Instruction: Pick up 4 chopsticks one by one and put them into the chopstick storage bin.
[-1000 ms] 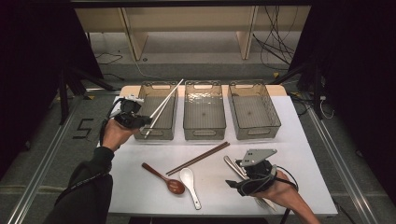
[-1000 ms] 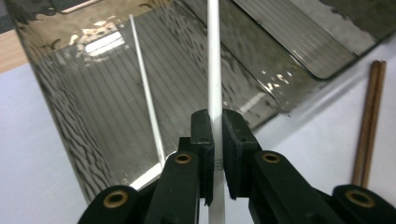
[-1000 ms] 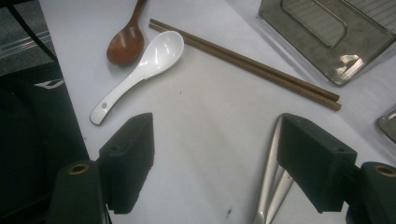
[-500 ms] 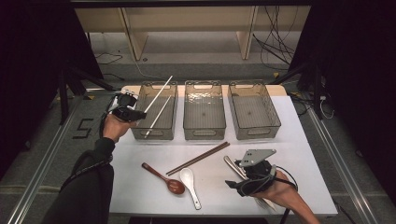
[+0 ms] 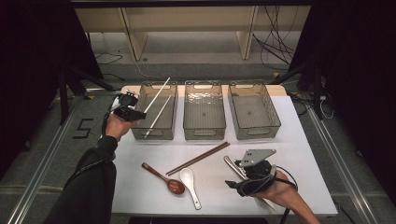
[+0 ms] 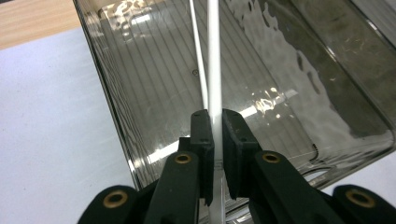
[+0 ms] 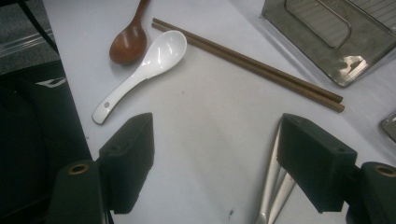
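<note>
We note three bins in a row along the far side of the table (image 5: 308, 154): left bin (image 5: 154, 133), middle bin (image 5: 204, 133), right bin (image 5: 254, 133). Two white chopsticks (image 5: 158, 109) slant over the left bin, lower ends inside it, upper ends past its far rim; the left gripper (image 5: 135, 112) sits at that bin's left wall, clamped on them. In front of the middle bin lie brown chopsticks (image 5: 198, 158); nearer us, wooden spoon (image 5: 163, 178) left of white spoon (image 5: 190, 184). Metal utensils (image 5: 232, 166) lie to their right, by the right gripper (image 5: 238, 184).
</note>
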`<state>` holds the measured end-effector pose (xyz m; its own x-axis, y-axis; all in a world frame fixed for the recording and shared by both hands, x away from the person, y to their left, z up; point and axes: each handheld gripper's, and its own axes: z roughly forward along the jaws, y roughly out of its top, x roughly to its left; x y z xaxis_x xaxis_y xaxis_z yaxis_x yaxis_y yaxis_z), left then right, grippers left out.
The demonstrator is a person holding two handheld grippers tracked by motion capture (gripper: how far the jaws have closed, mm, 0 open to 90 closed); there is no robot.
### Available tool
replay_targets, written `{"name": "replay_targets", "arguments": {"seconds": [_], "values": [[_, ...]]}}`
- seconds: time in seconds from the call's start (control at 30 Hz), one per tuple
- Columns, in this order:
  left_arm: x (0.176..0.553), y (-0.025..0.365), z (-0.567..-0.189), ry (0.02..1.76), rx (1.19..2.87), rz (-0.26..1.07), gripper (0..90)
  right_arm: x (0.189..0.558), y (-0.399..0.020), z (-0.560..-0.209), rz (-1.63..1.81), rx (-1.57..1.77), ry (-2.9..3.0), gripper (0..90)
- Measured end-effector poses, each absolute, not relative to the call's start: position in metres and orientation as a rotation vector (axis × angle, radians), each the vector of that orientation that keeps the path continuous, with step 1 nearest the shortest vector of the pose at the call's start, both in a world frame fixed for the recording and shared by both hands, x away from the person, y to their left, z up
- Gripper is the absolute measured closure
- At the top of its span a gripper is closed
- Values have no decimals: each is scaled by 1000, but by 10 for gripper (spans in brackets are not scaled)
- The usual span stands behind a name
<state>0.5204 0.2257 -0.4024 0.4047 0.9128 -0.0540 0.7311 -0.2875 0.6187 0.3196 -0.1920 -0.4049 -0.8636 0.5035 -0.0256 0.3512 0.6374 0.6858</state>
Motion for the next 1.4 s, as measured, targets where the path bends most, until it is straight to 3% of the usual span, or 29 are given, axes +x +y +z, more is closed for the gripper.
{"name": "replay_targets", "arguments": {"seconds": [0.33,0.63,0.87,1.4], "values": [[523,226,-406,1429,2054,412,797,319,-192,-405,1040,699,2646,282],[512,222,-396,1384,2016,342,464,319,-193,-403,1042,694,2644,282],[484,217,-384,1289,1982,321,294,321,-191,-402,1034,688,2640,282],[417,201,-378,1071,1995,296,182,365,-168,-407,921,635,2673,284]]}}
